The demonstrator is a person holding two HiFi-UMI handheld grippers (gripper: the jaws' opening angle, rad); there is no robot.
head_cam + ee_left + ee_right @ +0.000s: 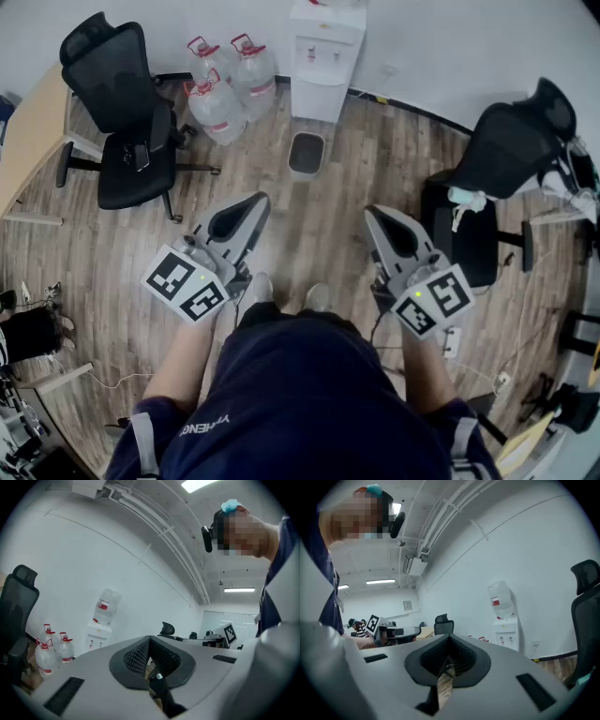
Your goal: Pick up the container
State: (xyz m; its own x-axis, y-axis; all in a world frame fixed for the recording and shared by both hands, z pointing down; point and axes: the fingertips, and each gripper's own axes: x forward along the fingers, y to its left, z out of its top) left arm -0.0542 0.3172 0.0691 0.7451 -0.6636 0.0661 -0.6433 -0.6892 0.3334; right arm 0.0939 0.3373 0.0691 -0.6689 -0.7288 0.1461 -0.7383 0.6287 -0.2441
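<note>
Left gripper [257, 201]: jaws closed on nothing; lower centre-left of the head view.
Right gripper [374, 214]: jaws also closed and empty; lower centre-right.
Container [307, 137]: I take it to be the small dark bin standing on the floor [328, 202], upper centre, just below the dispenser [323, 56]. It is well apart from both grippers, and neither gripper view shows it.
Neighbours: bottles [223, 86] to its upper left, a chair [127, 122] farther left.
Step in hand: the approach, which I judge not yet begun.
Doing it well: I should open the jaws before I arrive and bring one gripper down toward the bin. I then set one pad inside the rim and one outside, close firmly, and lift straight up.
Risk: gripped off-centre by one wall, the bin may swing or tip as it leaves the floor.
</note>
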